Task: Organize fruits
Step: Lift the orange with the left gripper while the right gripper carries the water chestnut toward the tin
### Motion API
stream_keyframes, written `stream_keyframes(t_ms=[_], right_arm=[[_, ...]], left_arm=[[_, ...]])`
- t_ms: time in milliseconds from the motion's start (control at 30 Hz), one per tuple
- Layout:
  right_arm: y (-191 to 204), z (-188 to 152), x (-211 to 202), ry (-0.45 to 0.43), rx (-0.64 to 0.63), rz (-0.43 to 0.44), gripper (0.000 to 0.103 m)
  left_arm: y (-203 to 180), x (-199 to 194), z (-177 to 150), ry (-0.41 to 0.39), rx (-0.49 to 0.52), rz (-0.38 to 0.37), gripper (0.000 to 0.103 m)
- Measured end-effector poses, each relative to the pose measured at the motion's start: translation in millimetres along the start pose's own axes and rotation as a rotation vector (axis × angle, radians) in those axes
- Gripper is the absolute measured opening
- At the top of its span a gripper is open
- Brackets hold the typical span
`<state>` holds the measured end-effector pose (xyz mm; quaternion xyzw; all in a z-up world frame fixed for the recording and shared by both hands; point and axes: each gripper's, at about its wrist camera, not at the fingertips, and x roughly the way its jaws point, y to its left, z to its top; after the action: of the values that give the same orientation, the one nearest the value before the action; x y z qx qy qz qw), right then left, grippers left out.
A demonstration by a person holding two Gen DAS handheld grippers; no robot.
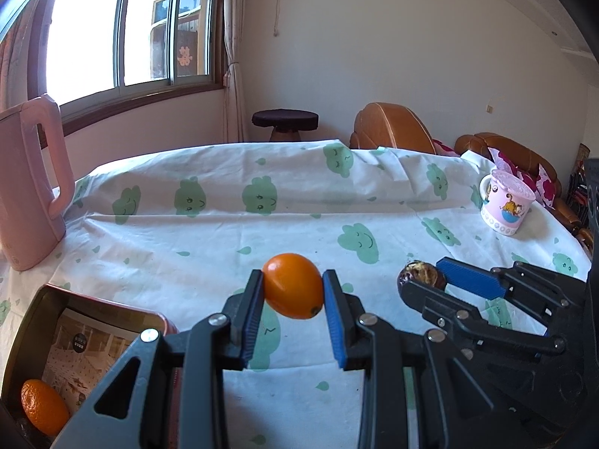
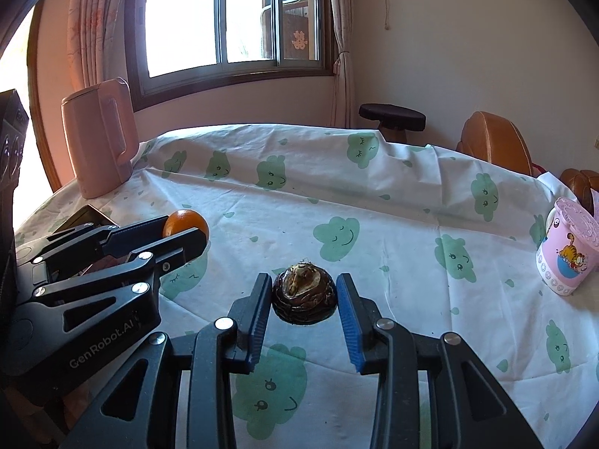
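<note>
Tabletop [image 1: 209, 232]: left tool [image 1: 292, 286] clamps orange [image 1: 294, 284], right tool [image 2: 305, 293] clamps dark fruit [image 2: 304, 293]; only left view shows second orange [image 1: 43, 406] in tin [image 1: 33, 321].

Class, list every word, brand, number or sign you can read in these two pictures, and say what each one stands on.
"GenRobot.AI": white lettering on the black body of the left hand-held gripper, seen in the right wrist view.
Window sticker: a pale cut-out sign, too blurred to read.
Pink mug: cartoon cat only, no legible words.
Round label on the printed sheet in the tin box: too small to read.
</note>
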<state>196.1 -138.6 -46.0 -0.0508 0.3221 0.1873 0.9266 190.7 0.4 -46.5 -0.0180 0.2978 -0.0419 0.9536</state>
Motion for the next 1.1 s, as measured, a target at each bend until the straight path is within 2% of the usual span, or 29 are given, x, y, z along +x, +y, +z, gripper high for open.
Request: stream_keyframes(t_ms=[467, 1100], right_arm=[[-3.9, -2.2, -23.5, -0.118, 0.026, -0.010, 0.038], [-1.9, -6.0, -43.3, -0.218, 0.018, -0.042, 0.038]], left_arm=[[-5.4, -13.0, -2.3, -0.062, 0.017, 0.027, 0.033], [-5.8, -24.8, -4.6, -0.114, 0.020, 0.044, 0.033]])
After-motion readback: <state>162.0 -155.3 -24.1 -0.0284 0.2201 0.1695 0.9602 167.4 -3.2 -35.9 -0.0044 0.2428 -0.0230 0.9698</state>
